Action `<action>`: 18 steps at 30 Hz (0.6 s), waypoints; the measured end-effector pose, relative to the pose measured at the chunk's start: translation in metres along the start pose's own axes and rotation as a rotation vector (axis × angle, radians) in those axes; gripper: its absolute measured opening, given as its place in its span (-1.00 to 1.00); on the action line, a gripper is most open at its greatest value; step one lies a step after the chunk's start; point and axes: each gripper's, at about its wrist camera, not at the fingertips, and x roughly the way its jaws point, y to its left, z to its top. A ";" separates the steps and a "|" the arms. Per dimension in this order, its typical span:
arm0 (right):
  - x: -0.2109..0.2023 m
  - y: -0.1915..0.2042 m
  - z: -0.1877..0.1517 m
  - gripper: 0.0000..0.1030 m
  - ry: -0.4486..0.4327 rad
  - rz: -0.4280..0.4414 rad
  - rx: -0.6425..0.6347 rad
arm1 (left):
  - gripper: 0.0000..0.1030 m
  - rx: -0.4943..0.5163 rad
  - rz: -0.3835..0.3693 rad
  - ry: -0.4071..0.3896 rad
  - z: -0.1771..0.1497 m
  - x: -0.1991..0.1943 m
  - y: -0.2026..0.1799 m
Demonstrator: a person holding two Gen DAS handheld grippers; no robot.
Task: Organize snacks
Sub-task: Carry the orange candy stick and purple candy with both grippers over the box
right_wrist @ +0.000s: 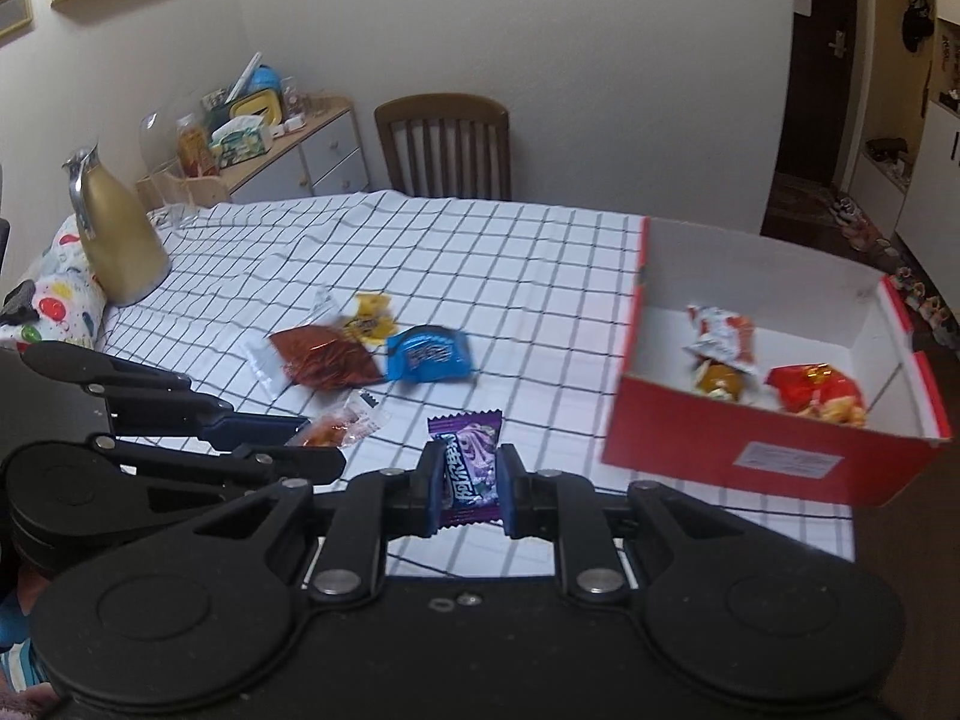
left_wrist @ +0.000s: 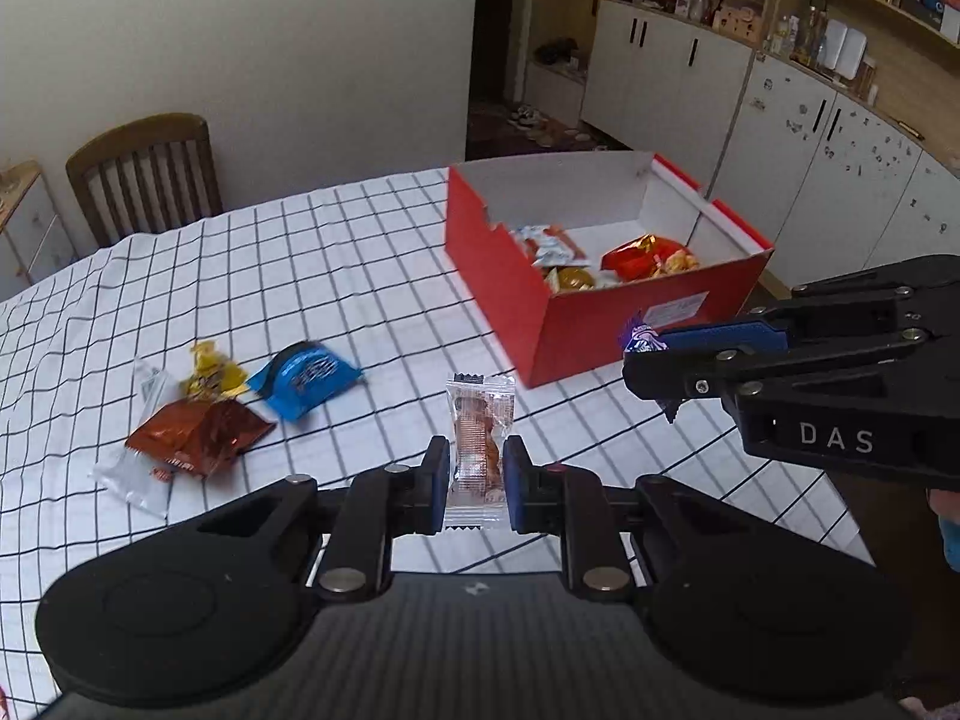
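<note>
While both grippers hang over the checked tablecloth (left_wrist: 336, 252), each is clamped on a snack. The left gripper (left_wrist: 477, 474) pinches a clear packet (left_wrist: 480, 438) with a brown snack inside, held upright between its blue pads above the cloth, short of the red box (left_wrist: 540, 324). The right gripper (right_wrist: 471, 480) grips a purple candy (right_wrist: 469, 462), also upright, nearer the box's front corner than the left one is. That box stands open on the cloth with several wrapped snacks already inside, among them a red bag (left_wrist: 645, 255) and white-and-orange packets (left_wrist: 549, 243). Left of the box, well apart from it, four more snacks lie together on the cloth: a blue packet (left_wrist: 306, 381), a brown packet (left_wrist: 198, 435), a yellow packet (left_wrist: 211, 372) and a clear wrapper (left_wrist: 129, 483) partly under the brown one.
</note>
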 end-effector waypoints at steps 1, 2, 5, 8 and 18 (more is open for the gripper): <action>-0.003 -0.005 0.000 -0.69 -0.004 -0.003 0.002 | -0.64 0.003 -0.001 -0.005 0.004 0.000 -0.005; -0.005 -0.009 0.001 -0.69 -0.006 -0.007 0.002 | -0.64 0.006 -0.003 -0.011 0.008 0.001 -0.010; -0.012 -0.024 0.002 -0.69 -0.018 -0.018 0.007 | -0.64 0.012 -0.009 -0.030 0.020 0.003 -0.024; -0.018 -0.039 0.005 -0.69 -0.030 -0.029 0.013 | -0.64 0.019 -0.012 -0.046 0.032 0.006 -0.038; -0.031 -0.093 0.013 -0.69 -0.062 -0.070 0.018 | -0.64 0.032 -0.010 -0.083 0.065 0.028 -0.078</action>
